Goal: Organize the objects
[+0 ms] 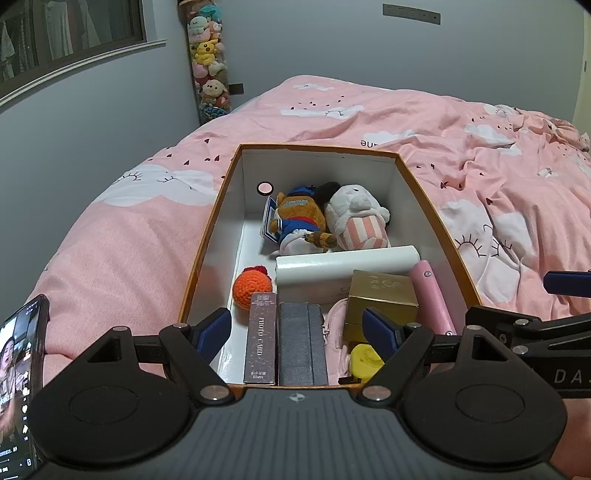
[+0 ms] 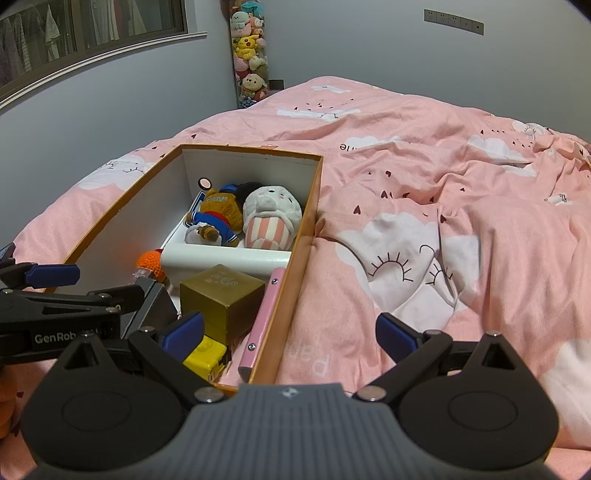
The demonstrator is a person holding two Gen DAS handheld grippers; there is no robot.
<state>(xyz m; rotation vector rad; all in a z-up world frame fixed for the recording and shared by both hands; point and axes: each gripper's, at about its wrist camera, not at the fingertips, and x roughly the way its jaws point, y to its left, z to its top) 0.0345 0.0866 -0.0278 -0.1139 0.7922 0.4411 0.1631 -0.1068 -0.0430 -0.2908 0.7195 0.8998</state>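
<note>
An orange-rimmed cardboard box (image 1: 207, 240) (image 2: 258, 150) with a white inside sits on the pink bed. At its far end lie a brown bear plush (image 1: 299, 218) (image 2: 221, 214) and a white striped plush (image 1: 354, 218) (image 2: 271, 218). Nearer are a white tube (image 1: 347, 264), an orange crochet ball (image 1: 253, 290), a photo card box (image 1: 260, 339), a grey case (image 1: 301, 343), a gold box (image 1: 380, 295) (image 2: 221, 299), a pink stick (image 1: 434, 299) (image 2: 264, 317) and a yellow item (image 1: 365, 360). My left gripper (image 1: 298, 329) hangs open over the box's near end. My right gripper (image 2: 291, 333) is open over the near right corner.
A lit phone (image 1: 22, 369) stands at the left edge. The rumpled pink duvet (image 2: 443, 240) spreads to the right of the box. A tall column of plush toys (image 1: 208, 62) stands in the far wall corner, with a window (image 2: 92, 26) to its left.
</note>
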